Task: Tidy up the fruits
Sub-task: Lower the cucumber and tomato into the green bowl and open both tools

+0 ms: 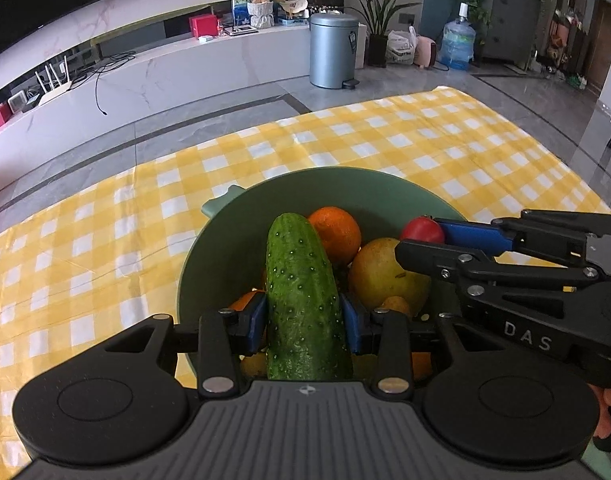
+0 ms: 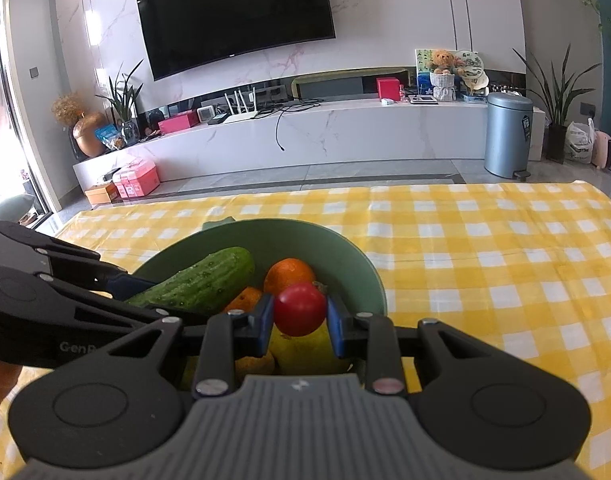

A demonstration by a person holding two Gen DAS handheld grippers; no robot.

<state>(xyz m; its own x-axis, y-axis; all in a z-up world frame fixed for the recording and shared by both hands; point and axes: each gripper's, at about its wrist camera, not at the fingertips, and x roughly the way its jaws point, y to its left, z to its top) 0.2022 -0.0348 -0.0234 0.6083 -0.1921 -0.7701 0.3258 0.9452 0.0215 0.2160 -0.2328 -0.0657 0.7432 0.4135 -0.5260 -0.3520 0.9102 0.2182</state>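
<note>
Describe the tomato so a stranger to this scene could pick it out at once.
On the yellow checked tablecloth stands a green bowl of produce. Over it, the right gripper is shut on the tomato. It is the only red, smooth, small round piece, beside an orange and a bumpy cucumber.

Living room in daylight. White marble-veined wall [image 2: 265, 64] at the far side, with a large curved black television [image 2: 235, 16] mounted on it. Below, a long low white marble console [image 2: 305, 136] carrying a white router [image 2: 241, 106], a red box [image 2: 388, 88], a teddy bear [image 2: 442, 62] in a white basket, and a dangling black cable [image 2: 279, 128]. Pink boxes [image 2: 137, 184] on the grey tiled floor [image 2: 345, 172] at far left, beside a copper vase [image 2: 88, 132] and a glass door [image 2: 9, 100] letting in bright light. At right, a grey-blue pedal bin [image 2: 507, 136], a potted plant [image 2: 557, 96], a water jug [image 1: 458, 42]. Nearer, a yellow-and-white checked cloth [image 2: 485, 240] spread across the table.
</note>
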